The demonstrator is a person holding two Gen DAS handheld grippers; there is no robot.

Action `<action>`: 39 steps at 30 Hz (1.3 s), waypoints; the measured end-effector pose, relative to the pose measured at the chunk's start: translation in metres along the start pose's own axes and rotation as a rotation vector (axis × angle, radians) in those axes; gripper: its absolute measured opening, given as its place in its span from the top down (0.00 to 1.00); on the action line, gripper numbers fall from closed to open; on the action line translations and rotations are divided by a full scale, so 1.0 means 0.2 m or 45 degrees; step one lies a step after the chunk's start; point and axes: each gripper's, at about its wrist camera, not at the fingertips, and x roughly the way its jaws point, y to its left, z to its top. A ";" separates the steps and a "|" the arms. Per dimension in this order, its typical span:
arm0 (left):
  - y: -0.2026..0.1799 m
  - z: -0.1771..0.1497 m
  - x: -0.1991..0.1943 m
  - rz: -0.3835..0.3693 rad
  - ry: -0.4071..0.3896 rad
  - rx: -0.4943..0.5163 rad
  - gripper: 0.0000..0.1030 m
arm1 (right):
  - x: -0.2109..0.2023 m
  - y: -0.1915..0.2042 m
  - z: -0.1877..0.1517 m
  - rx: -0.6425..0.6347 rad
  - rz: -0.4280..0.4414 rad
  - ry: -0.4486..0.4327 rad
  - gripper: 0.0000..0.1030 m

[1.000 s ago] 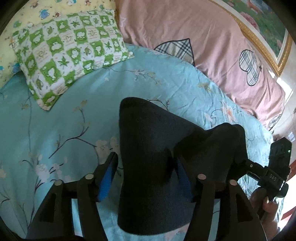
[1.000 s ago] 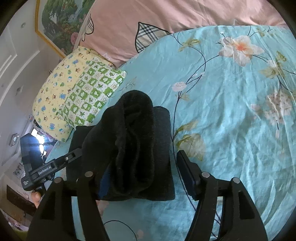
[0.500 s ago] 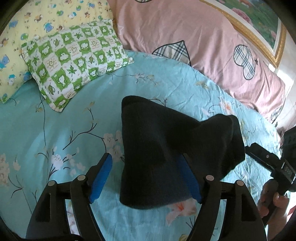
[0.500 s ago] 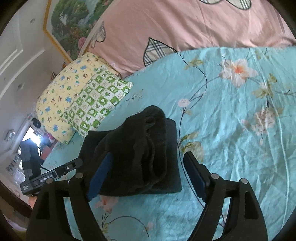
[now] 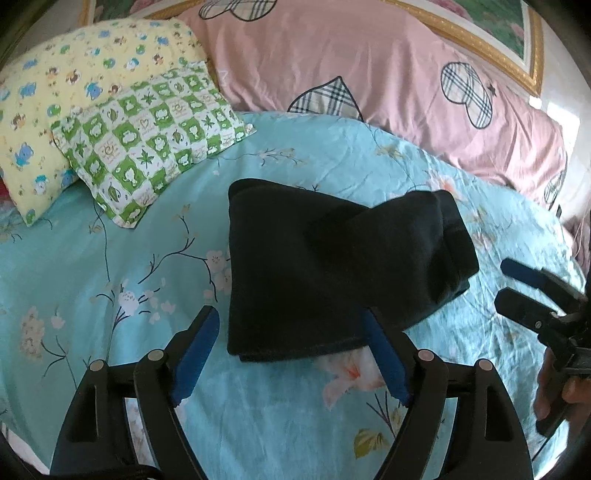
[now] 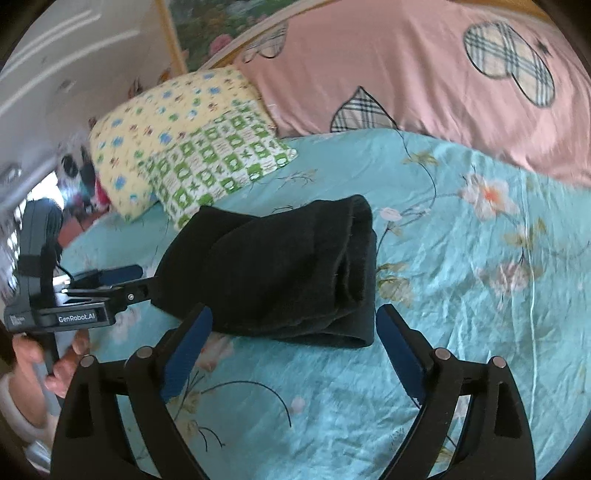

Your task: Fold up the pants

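Note:
The black pants (image 5: 325,266) lie folded into a compact bundle on the turquoise floral bedsheet (image 5: 110,280); they also show in the right wrist view (image 6: 288,269). My left gripper (image 5: 291,339) is open and empty, just in front of the bundle's near edge. My right gripper (image 6: 293,332) is open and empty, in front of the bundle's other side. Each gripper shows in the other's view: the right gripper (image 5: 517,284) at the far right, the left gripper (image 6: 110,280) at the left.
A green-checked pillow (image 5: 151,136) and a yellow patterned pillow (image 5: 55,96) lie at the bed's back left. A long pink pillow (image 5: 369,62) runs along the headboard under a framed picture (image 5: 498,33). The bed's left edge (image 6: 70,236) borders room clutter.
Both grippers have let go of the pants and pulled back toward me. The bundle now rests on the sheet, free of the jaws.

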 end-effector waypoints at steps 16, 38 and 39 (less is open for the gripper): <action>-0.05 -0.08 -0.04 0.065 0.018 0.068 0.20 | -0.01 0.07 -0.05 -0.100 -0.016 0.021 0.06; -0.06 -0.10 -0.04 0.078 0.013 0.100 0.17 | 0.05 0.07 -0.07 -0.138 -0.040 0.082 0.06; -0.07 -0.10 -0.03 0.080 0.016 0.102 0.16 | 0.06 0.07 -0.07 -0.144 -0.042 0.086 0.06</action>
